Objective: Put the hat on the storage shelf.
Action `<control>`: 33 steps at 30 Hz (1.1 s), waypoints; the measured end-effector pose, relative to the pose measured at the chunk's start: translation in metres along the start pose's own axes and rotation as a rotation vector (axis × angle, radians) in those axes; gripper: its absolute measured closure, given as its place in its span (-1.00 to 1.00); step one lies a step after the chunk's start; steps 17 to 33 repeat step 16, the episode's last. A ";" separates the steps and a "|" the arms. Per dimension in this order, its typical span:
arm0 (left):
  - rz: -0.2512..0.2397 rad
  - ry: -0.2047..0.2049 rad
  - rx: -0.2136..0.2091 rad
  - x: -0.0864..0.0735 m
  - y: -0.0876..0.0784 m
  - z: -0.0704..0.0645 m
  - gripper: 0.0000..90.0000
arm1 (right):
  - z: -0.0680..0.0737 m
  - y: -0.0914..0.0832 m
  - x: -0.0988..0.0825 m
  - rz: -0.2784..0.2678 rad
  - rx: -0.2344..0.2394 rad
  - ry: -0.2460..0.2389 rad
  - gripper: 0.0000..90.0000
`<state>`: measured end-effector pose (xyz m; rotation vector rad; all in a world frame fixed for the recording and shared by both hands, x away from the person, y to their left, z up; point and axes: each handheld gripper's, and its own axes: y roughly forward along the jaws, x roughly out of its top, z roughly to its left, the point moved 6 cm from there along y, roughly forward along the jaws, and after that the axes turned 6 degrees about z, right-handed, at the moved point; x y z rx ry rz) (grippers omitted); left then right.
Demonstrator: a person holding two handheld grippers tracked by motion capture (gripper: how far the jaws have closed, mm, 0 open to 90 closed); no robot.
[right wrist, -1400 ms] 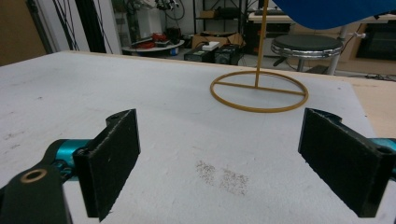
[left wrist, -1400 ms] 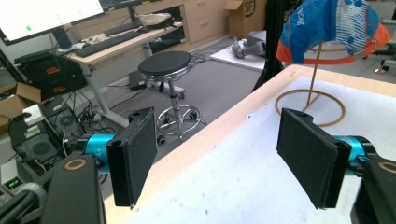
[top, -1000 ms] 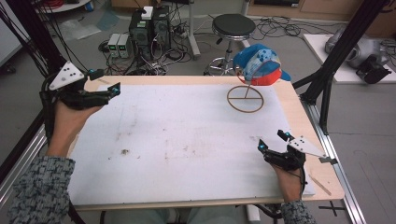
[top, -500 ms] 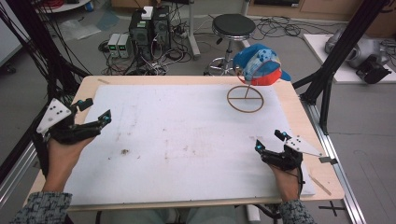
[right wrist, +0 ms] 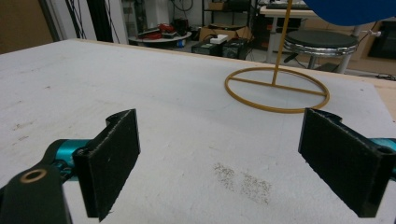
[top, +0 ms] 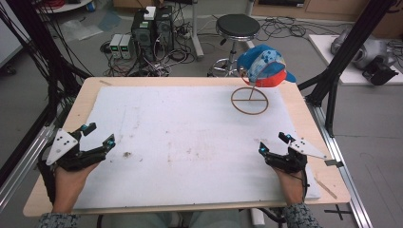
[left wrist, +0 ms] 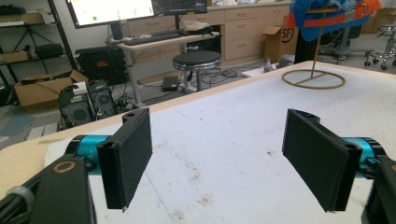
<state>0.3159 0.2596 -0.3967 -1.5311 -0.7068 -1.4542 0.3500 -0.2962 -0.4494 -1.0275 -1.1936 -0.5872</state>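
A blue and orange cap (top: pixel 264 65) hangs on a thin wooden stand with a ring base (top: pixel 249 100) at the table's far right. The same cap (left wrist: pixel 332 16) and ring base (left wrist: pixel 314 79) lie far ahead in the left gripper view, and the ring base (right wrist: pixel 277 88) is closer in the right gripper view. My left gripper (top: pixel 98 135) rests open at the near left of the white mat (top: pixel 190 128), nothing between its jaws. Open and empty too, my right gripper (top: pixel 274 144) sits at the near right, well short of the stand.
The wooden table edge (top: pixel 190 209) frames the mat, which carries faint stains. A black stool (top: pixel 237 26), computer boxes (top: pixel 152 26) and cables stand on the floor beyond the far edge. Black frame posts (top: pixel 332 80) rise at the right.
My left hand and gripper have drawn back from the far left corner to the near left of the mat. The right gripper has barely shifted.
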 end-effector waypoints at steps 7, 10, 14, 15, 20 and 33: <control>0.022 -0.058 -0.005 -0.026 0.001 -0.005 -0.47 | 0.000 0.001 -0.001 0.004 0.002 -0.007 -0.74; 0.043 -0.080 -0.008 -0.035 0.004 -0.005 -0.48 | 0.000 0.001 -0.001 0.006 0.001 -0.009 -0.74; 0.053 -0.092 -0.013 -0.040 0.006 -0.005 -0.48 | 0.000 0.001 -0.001 0.010 -0.002 -0.009 -0.74; 0.055 -0.091 -0.014 -0.041 0.006 -0.005 -0.48 | 0.000 0.001 -0.001 0.010 -0.001 -0.011 -0.74; 0.060 -0.091 -0.016 -0.042 0.006 -0.005 -0.48 | 0.000 0.001 -0.001 0.009 -0.001 -0.011 -0.74; 0.060 -0.091 -0.016 -0.042 0.006 -0.005 -0.48 | 0.000 0.001 -0.001 0.009 -0.001 -0.011 -0.74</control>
